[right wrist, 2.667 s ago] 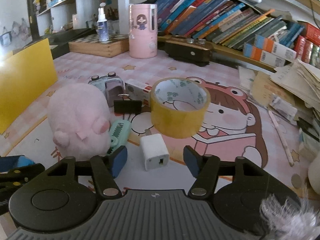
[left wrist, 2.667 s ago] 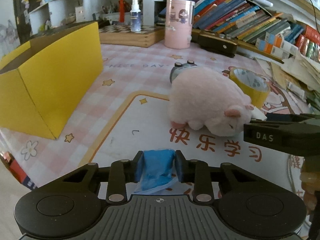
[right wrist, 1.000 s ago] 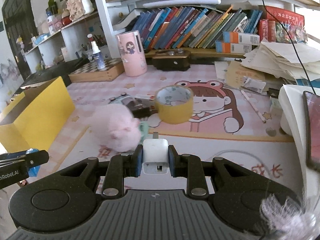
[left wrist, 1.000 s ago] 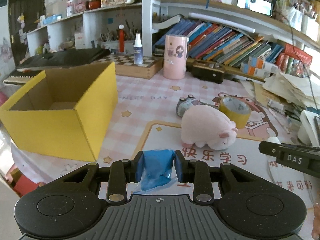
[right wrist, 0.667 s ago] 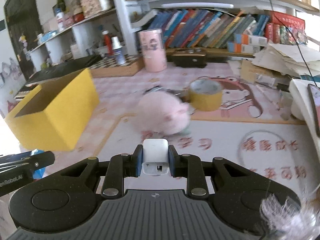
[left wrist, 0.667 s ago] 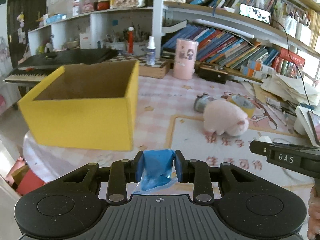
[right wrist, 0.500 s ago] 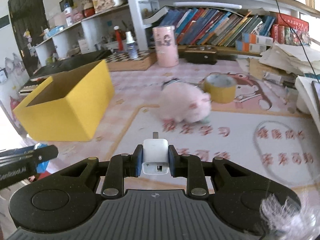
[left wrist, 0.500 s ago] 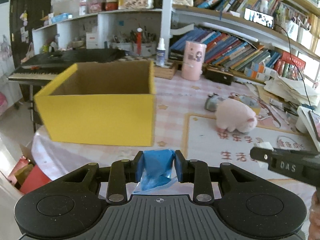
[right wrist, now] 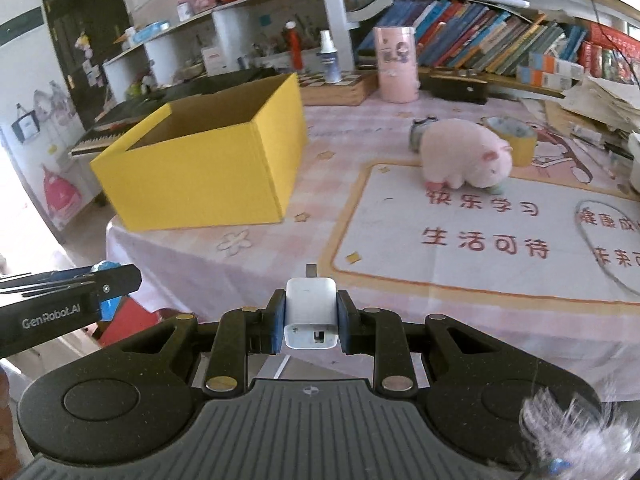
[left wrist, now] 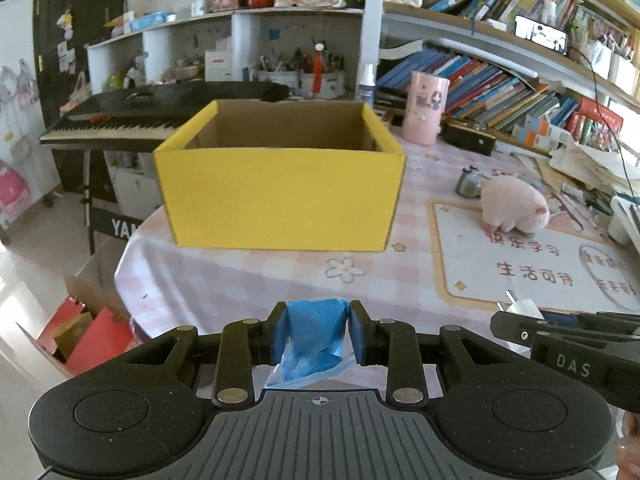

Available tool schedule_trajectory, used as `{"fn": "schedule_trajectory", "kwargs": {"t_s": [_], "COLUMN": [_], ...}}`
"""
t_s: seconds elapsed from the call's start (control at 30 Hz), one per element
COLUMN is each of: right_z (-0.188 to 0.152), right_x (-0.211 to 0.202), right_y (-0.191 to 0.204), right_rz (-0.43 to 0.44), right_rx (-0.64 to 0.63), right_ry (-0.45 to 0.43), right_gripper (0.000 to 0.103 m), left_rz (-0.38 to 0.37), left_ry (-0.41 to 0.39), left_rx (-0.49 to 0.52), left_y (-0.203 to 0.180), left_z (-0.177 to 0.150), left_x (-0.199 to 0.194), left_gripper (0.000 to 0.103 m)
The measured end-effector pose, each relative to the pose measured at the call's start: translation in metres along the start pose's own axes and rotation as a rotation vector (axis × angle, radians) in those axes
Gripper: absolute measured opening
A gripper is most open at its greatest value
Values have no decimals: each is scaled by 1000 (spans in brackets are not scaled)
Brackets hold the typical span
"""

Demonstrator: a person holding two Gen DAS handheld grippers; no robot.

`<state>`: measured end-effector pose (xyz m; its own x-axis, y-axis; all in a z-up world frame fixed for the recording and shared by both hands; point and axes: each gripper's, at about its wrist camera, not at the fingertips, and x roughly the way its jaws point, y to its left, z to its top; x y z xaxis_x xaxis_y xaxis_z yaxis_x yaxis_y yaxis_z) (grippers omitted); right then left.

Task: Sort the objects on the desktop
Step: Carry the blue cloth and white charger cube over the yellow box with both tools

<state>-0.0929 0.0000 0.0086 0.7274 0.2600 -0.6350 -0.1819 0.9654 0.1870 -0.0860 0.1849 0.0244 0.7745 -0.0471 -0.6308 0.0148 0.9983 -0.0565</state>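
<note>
Right now my left gripper is pinched on a crumpled blue packet — plastic wrapping, I think, though the folds hide what it is. My right gripper is clamped on a white charger plug, its metal prong pointing forward. Both hang over the near edge of the table with its pink checked cloth. Ahead of my left gripper stands the open yellow box, its inside bare as far as I see. A pink plush pig lies to the box's right, with a roll of yellow tape touching it behind.
</note>
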Motion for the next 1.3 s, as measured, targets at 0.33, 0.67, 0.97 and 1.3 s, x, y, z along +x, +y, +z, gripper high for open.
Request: {"fn": "schedule_trajectory", "kwargs": {"t_s": [0.33, 0.67, 0.97, 1.3], "right_z": [1, 4, 16, 33], "right_x": [-2, 0, 5, 10], "right_y": [30, 48, 61, 73], "right_rz": [53, 76, 75, 69], "right_rx": [-62, -98, -126, -139], "right_ry": [-5, -1, -17, -46], "right_gripper": [23, 23, 23, 23], "left_rz": [42, 47, 34, 31], "left_ry": [-28, -42, -50, -77], "left_rx": [-48, -59, -59, -65], "left_y": [25, 36, 47, 61], "left_z": [-1, -1, 7, 24], "left_x": [-11, -16, -9, -4], "left_gripper": [30, 30, 30, 30]}}
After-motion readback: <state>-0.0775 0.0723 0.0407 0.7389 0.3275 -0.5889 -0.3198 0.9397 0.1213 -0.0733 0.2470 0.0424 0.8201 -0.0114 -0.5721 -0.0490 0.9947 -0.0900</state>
